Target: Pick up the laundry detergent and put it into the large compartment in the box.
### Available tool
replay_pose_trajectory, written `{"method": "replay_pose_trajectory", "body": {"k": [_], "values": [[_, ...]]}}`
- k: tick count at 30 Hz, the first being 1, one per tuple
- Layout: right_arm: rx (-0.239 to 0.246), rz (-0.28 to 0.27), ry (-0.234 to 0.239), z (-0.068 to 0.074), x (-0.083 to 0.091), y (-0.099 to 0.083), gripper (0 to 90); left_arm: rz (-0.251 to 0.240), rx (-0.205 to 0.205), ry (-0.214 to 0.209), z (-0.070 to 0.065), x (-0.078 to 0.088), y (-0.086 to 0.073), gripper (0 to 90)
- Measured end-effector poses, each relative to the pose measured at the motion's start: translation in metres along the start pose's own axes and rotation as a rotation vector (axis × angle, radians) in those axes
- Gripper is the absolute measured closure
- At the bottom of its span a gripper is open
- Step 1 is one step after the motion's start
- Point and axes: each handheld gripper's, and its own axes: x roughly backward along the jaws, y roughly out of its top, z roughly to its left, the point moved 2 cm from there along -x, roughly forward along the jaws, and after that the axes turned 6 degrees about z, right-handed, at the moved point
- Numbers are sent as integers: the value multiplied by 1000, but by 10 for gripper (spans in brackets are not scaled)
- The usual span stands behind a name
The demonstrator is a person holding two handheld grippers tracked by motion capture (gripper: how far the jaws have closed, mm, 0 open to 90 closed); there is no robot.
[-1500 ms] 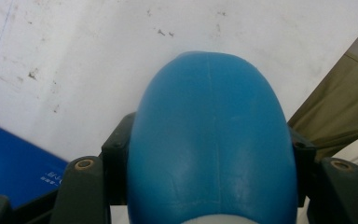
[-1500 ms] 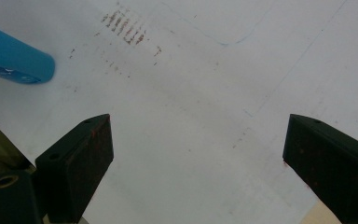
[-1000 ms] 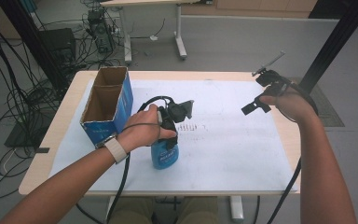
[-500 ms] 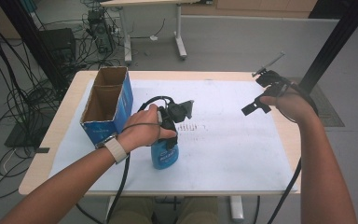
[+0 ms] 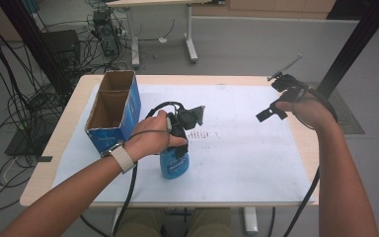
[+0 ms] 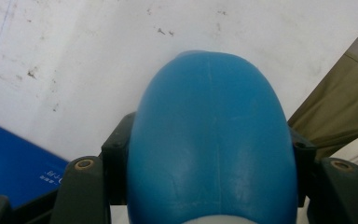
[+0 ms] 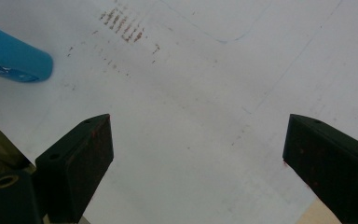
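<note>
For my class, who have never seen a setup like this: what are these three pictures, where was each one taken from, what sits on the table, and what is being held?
No robot here: a person holds a handheld clamp, with two black jaws, in each hand. One picture looks down from above the table. The other two come from small cameras riding on each clamp, looking along its jaws. On the table lies a white sheet, with an open blue cardboard box at the left. The left tool is closed around a blue bottle standing on the sheet; its own camera shows the bottle close up between the jaws. The right tool is held above the sheet, jaws wide apart, holding nothing.
</note>
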Motion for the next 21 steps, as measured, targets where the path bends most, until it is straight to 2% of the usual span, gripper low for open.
{"method": "replay_pose_trajectory", "body": {"k": [21], "values": [[1, -2, 2, 0, -1, 0, 82, 0, -4, 2, -1, 0, 0, 387]]}}
